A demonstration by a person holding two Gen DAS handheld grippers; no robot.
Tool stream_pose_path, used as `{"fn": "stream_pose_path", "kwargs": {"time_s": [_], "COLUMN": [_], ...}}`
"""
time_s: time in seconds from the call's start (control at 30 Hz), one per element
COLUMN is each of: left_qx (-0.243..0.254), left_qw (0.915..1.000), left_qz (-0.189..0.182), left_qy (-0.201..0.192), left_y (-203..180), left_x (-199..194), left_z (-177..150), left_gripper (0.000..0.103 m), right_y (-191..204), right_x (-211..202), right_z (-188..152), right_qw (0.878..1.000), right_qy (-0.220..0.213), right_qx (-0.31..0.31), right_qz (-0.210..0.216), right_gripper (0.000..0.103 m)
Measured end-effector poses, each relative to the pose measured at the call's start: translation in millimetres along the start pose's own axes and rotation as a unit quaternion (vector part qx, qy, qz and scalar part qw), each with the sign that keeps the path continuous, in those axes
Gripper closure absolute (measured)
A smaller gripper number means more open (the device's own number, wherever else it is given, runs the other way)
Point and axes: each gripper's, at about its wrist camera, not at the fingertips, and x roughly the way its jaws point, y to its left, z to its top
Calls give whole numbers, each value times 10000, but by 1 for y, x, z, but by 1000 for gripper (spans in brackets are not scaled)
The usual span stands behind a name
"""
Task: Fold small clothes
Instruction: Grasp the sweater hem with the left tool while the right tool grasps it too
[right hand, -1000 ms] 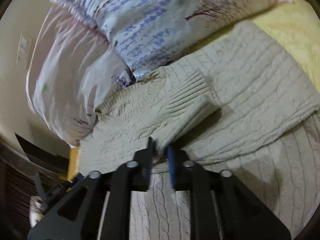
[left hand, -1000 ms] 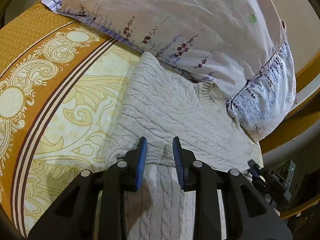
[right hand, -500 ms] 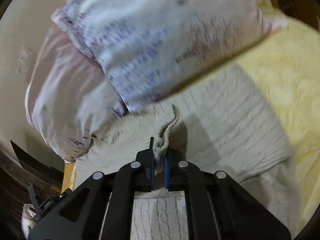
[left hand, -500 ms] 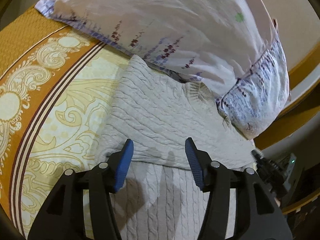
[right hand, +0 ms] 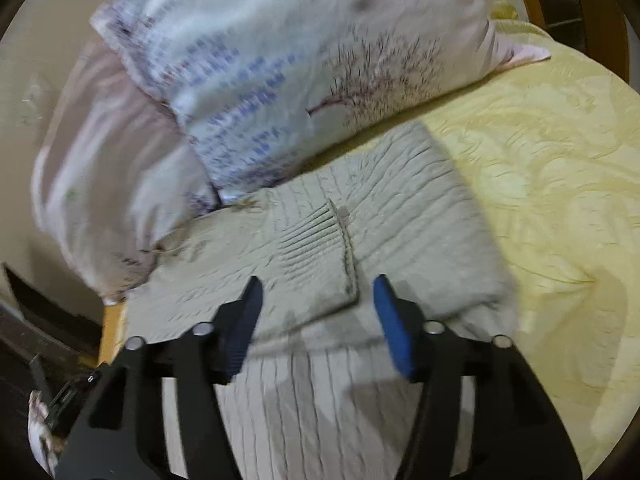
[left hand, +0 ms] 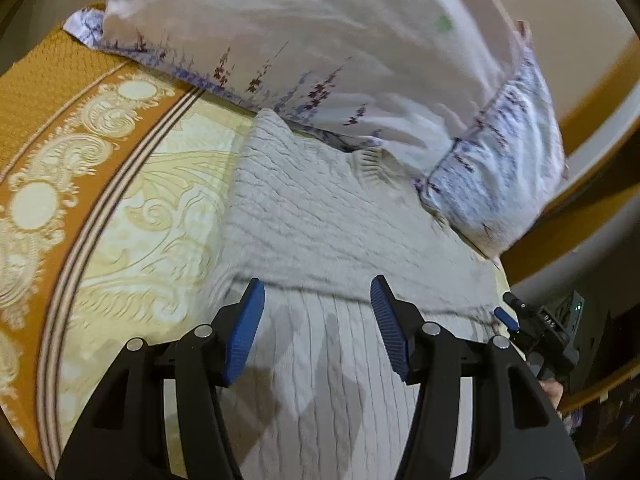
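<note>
A grey-beige cable-knit sweater (left hand: 320, 220) lies on the bed, its upper part folded down across the body. It also shows in the right wrist view (right hand: 400, 208), where a ribbed cuff (right hand: 320, 240) lies flat on the folded layer. My left gripper (left hand: 316, 292) is open and empty, just above the sweater near the fold edge. My right gripper (right hand: 318, 292) is open and empty, just above the sweater below the cuff. The right gripper also shows at the right edge of the left wrist view (left hand: 520, 316).
A floral pillow (left hand: 340, 40) lies against the sweater's far edge and shows in the right wrist view too (right hand: 280, 60). The bedspread (left hand: 100, 200) is yellow and orange with swirls. A wooden bed frame (left hand: 592, 92) runs along the right.
My left gripper opened wide. My right gripper was shut on the sleeve cuff, carried it over the sweater, then opened and let it go; the cuff now lies flat.
</note>
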Motion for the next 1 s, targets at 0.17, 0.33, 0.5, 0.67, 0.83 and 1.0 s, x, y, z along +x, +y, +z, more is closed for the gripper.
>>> {"fn": "stream_pose_path", "kwargs": {"time_s": [0.17, 0.33, 0.5, 0.67, 0.83, 1.0], "left_qx": [164, -79, -223, -209, -290, -297], "left_qw": [9998, 9989, 9971, 9962, 9934, 9891], "left_qz": [-89, -355, -569, -682, -939, -1243], "left_qy": [42, 300, 455, 499, 585, 728], "left_y": [11, 30, 33, 28, 26, 19], "left_x": [-32, -52, -61, -69, -78, -83], "left_z": [-23, -57, -86, -111, -134, -157], "left_gripper": [47, 48, 48, 52, 64, 67], "right_y": [-44, -80, -90, -90, -89, -80], "right_x": [-51, -80, -85, -89, -95, -107], "right_z": [-31, -65, -87, -106, -128, -149], "right_qw": [9992, 9983, 9948, 9896, 9793, 9688], "right_qy": [290, 519, 839, 1059, 1378, 1556], "right_qx": [-9, 124, 236, 266, 291, 117], "right_qz": [272, 239, 533, 939, 1456, 1927], "right_gripper": [43, 43, 54, 64, 81, 83]}}
